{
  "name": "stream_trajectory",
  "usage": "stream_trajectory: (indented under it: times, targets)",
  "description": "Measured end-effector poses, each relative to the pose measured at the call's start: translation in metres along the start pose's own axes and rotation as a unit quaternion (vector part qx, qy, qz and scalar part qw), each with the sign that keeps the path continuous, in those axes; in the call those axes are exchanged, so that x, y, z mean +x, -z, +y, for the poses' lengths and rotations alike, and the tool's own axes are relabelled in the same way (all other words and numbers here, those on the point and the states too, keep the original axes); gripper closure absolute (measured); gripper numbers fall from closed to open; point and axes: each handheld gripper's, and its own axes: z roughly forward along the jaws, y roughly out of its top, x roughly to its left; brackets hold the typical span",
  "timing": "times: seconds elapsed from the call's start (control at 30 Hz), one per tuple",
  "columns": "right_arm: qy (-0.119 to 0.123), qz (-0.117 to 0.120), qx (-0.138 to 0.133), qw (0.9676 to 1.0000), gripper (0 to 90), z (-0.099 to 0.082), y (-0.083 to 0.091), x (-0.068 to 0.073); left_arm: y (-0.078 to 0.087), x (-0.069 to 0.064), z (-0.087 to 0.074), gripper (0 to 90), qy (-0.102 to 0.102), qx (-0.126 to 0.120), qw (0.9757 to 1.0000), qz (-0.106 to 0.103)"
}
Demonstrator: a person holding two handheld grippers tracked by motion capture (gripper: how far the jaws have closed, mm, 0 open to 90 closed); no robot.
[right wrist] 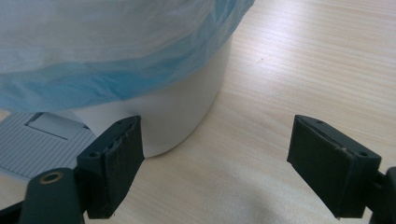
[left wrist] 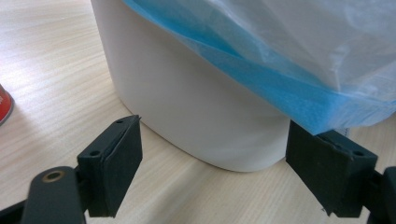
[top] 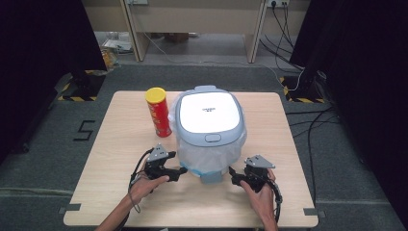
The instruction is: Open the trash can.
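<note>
The bin (top: pixel 210 129) stands mid-tabletop (top: pixel 120 192), with the can (top: pixel 159 112) upright just to its left, possibly touching. The left tool (top: pixel 180 172) and right tool (top: pixel 234 179) flank the bin's near base.

A taped "5" (top: pixel 85 130) on the grey floor (top: pixel 43 159) left of the table (top: pixel 120 144).
</note>
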Motion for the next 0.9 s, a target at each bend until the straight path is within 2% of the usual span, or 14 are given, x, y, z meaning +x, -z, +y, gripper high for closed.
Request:
stream_trajectory:
  times: [0.2, 0.37, 0.57, 0.63, 0.73, 0.77, 0.83, 0.9]
  targets:
    - [0.001, -0.005, -0.004, 1.0, 17.9, 0.003, -0.005, -0.002, -0.002, 0.001, 0.0, 19.3, 0.006, -0.007, 0.9999, 0.005]
    - [-0.003, -0.006, -0.004, 1.0, 19.0, 0.0, -0.003, 0.0, 0.003, 0.003, -0.003, 19.4, -0.002, -0.003, 1.0, 0.009]
    - [-0.008, -0.004, 0.01, 0.9999, 19.3, -0.008, 0.004, 0.005, 0.013, 0.015, -0.016, 19.2, -0.013, 0.028, 0.9989, 0.035]
    - [-0.001, 0.009, 0.023, 0.9997, 20.0, -0.015, 0.006, 0.013, 0.018, 0.022, -0.025, 19.1, -0.016, 0.05, 0.9975, 0.047]
    - [0.002, 0.027, 0.024, 0.9993, 20.4, -0.019, 0.008, 0.021, 0.02, 0.029, -0.032, 19.1, -0.01, 0.063, 0.9963, 0.057]
    - [0.002, 0.027, 0.024, 0.9993, 20.4, -0.019, 0.008, 0.021, 0.02, 0.029, -0.032, 19.1, -0.01, 0.063, 0.9963, 0.057]
    - [0.014, 0.039, 0.017, 0.999, 20.9, -0.018, 0.009, 0.03, 0.022, 0.033, -0.037, 19.1, -0.03, 0.084, 0.9929, 0.078]
    - [0.015, 0.044, 0.015, 0.9988, 21.2, -0.017, 0.01, 0.033, 0.023, 0.035, -0.038, 19.1, -0.031, 0.088, 0.9922, 0.083]
